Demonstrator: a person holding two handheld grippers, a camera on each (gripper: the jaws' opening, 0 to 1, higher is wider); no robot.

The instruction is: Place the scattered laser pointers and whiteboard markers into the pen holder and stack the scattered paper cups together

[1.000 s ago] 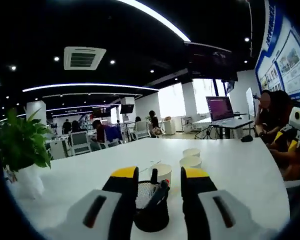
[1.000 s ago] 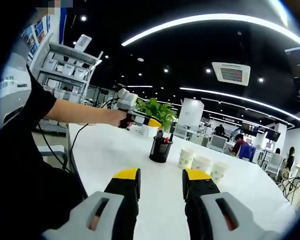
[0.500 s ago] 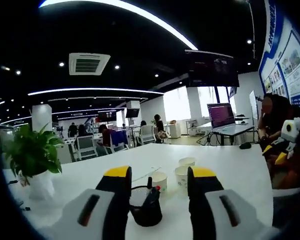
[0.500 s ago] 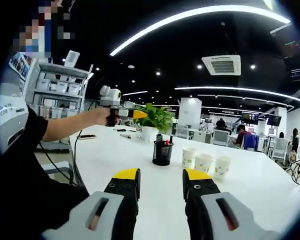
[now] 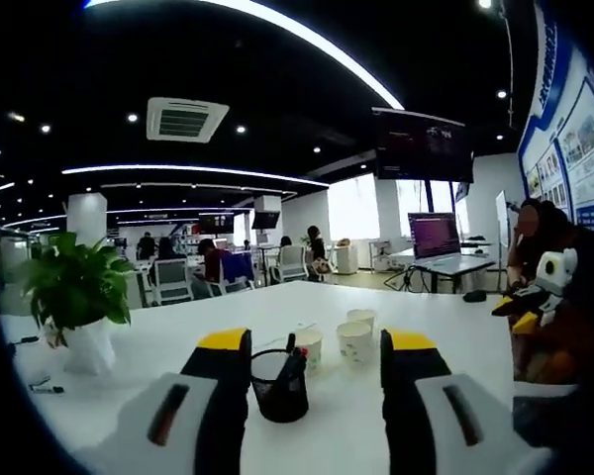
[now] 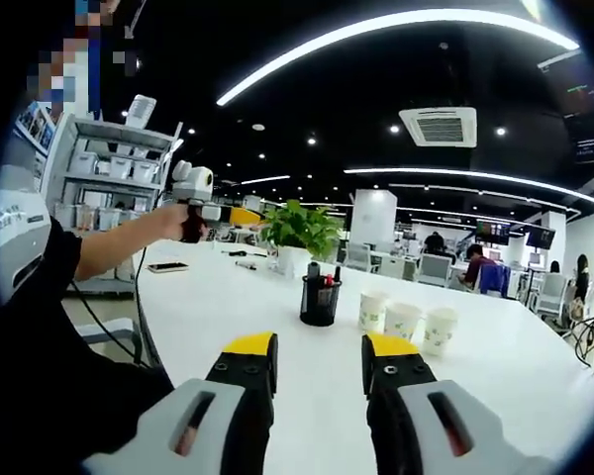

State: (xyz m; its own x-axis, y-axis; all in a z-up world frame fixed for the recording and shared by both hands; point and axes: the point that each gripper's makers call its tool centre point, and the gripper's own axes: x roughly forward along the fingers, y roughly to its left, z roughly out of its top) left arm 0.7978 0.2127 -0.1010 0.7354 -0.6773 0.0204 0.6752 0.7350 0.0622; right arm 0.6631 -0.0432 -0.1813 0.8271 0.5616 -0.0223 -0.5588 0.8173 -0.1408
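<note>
Both hand-held grippers [image 5: 315,346] [image 6: 320,354] agape, empty.

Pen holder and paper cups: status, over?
Both tongs open, empty. Black mesh pen holder upright, pens inside. Three paper cups side by side, unstacked. Marker lies near potted plant. Nothing in the way.

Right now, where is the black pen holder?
In the right gripper view the black pen holder stands on the white table, between the potted plant behind it and the three paper cups to its right.

No lettering is legible on the wall posters [image 5: 579,148] or cups [image 6: 403,322].
</note>
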